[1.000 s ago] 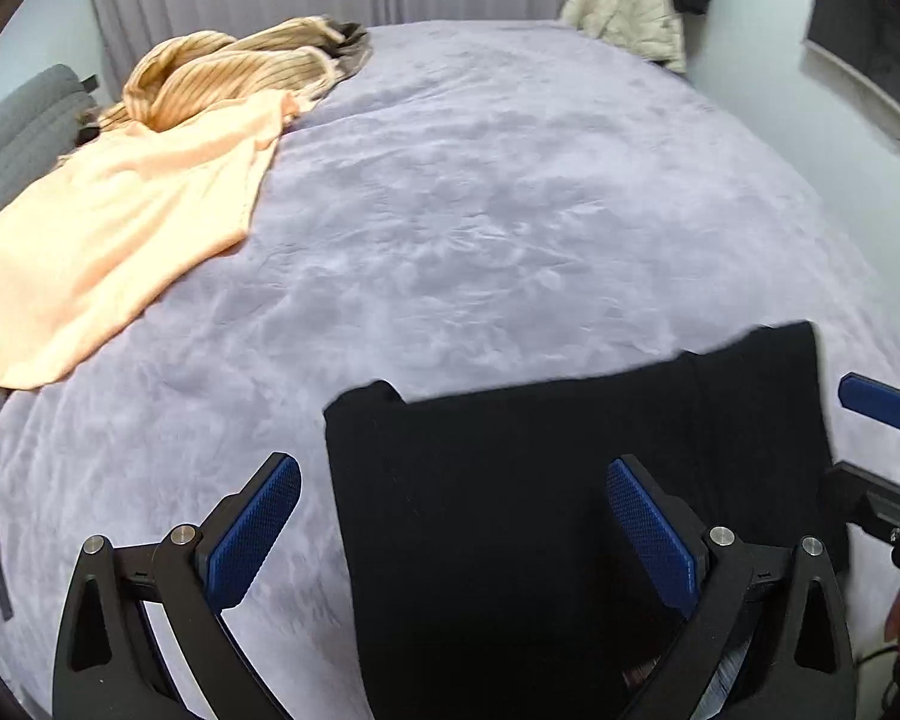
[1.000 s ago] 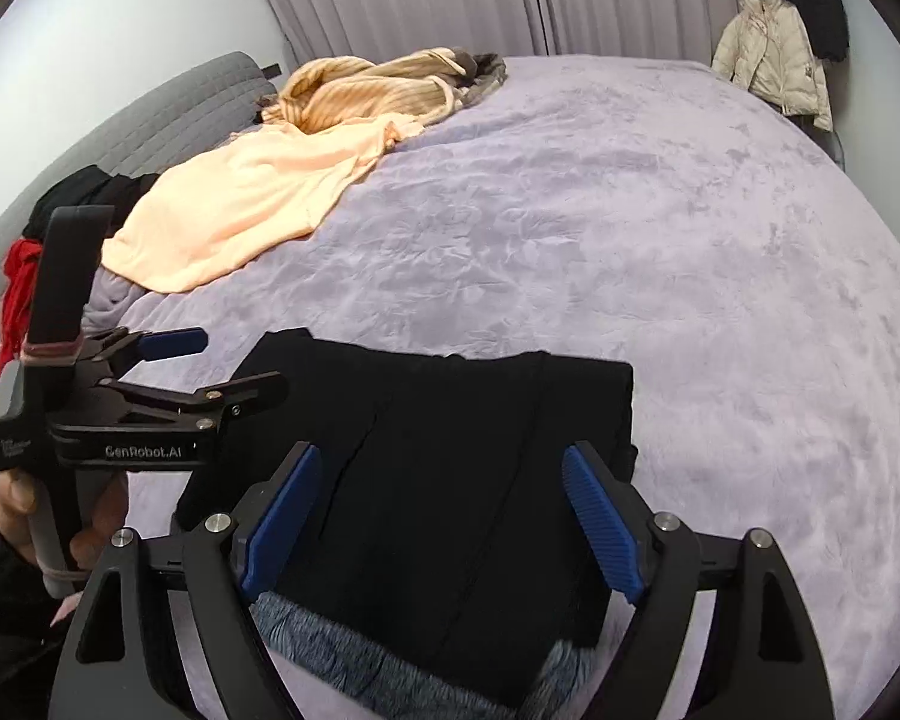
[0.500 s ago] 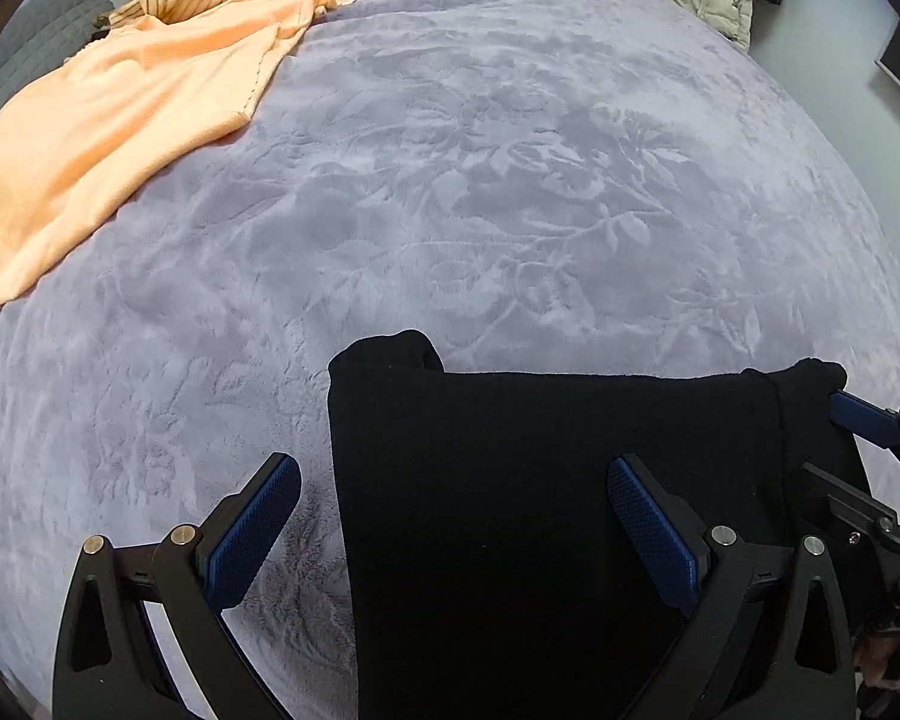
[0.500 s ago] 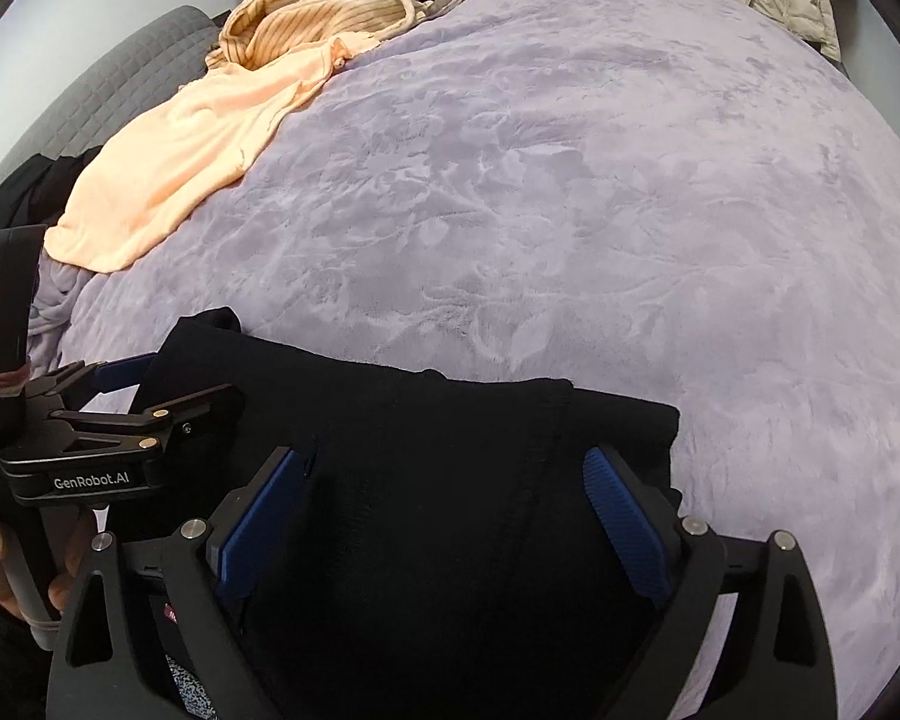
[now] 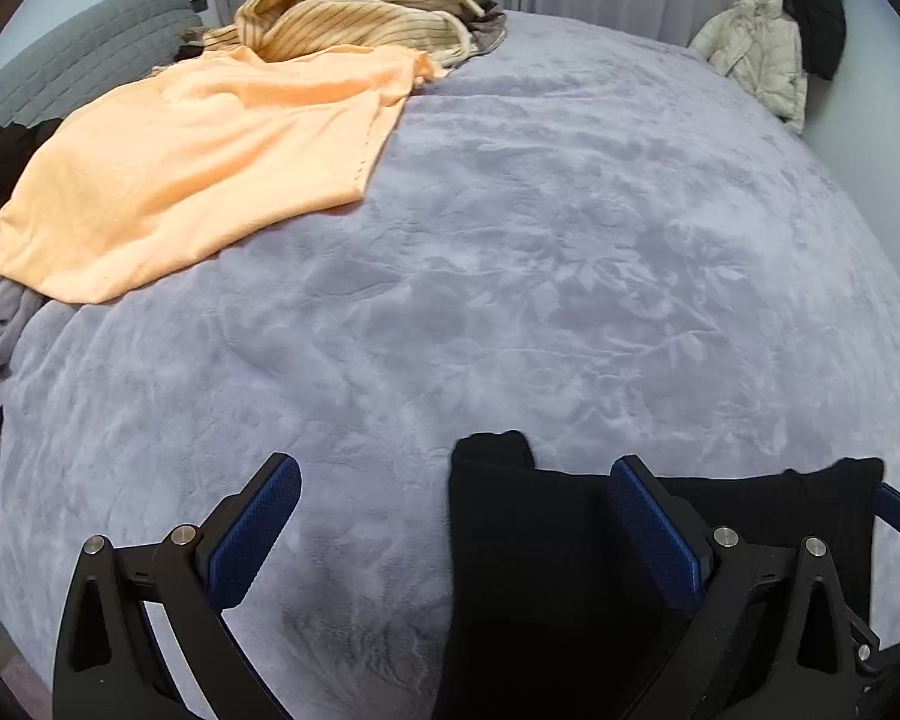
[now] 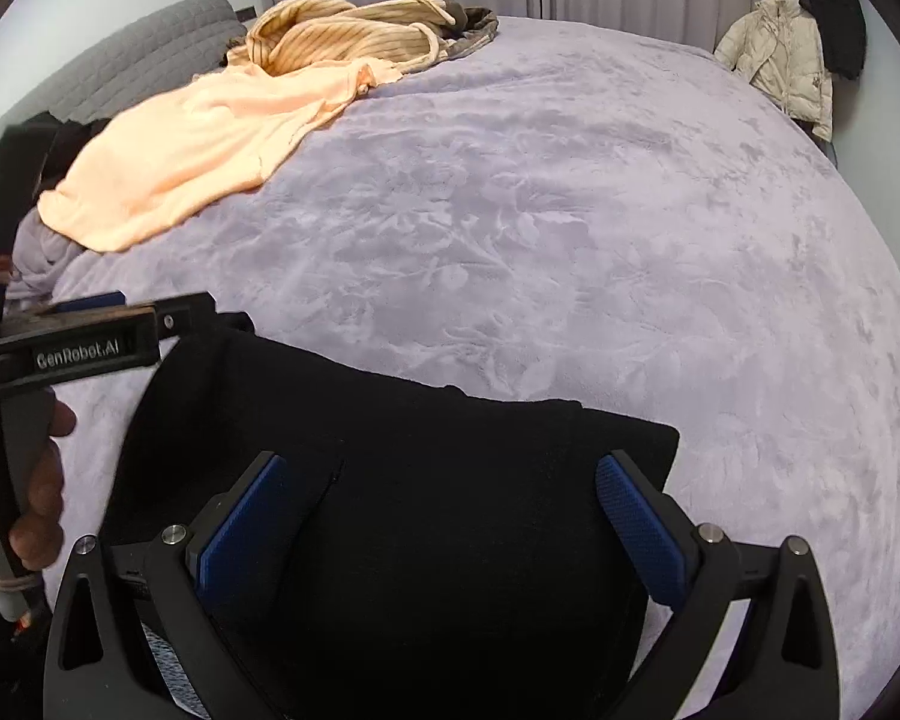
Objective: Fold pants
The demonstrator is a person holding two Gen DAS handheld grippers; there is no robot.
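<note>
Black knit pants (image 6: 426, 480), folded into a thick rectangular stack, lie on the near edge of the lilac plush bedspread (image 5: 570, 252), well apart from the peach-orange fleece garment (image 5: 198, 168) and the tan striped ribbed top (image 5: 354, 15) heaped at the far left by the grey quilted headboard (image 6: 150, 54). Both claws are released: the right gripper (image 6: 444, 531) stands spread wide over the stack with its blue pads clear of the cloth, and the left gripper (image 5: 450, 531) is equally spread, straddling the stack's left edge with one finger over bare bedspread. The likely risk from here is that a rubbery pad catches the knit as either tool moves off, dragging the top layer and skewing the fold; the small bulge at the far left corner of the stack could also spring loose on so soft a surface. A further hazard is the two tools knocking together, since they work close side by side. Compared with a second ago, the right gripper's jaws have just been opening, with the pants under them but not pinched, and the left view now shows less of the pants and more bedspread, the stack sitting lower and further right in its frame.
</note>
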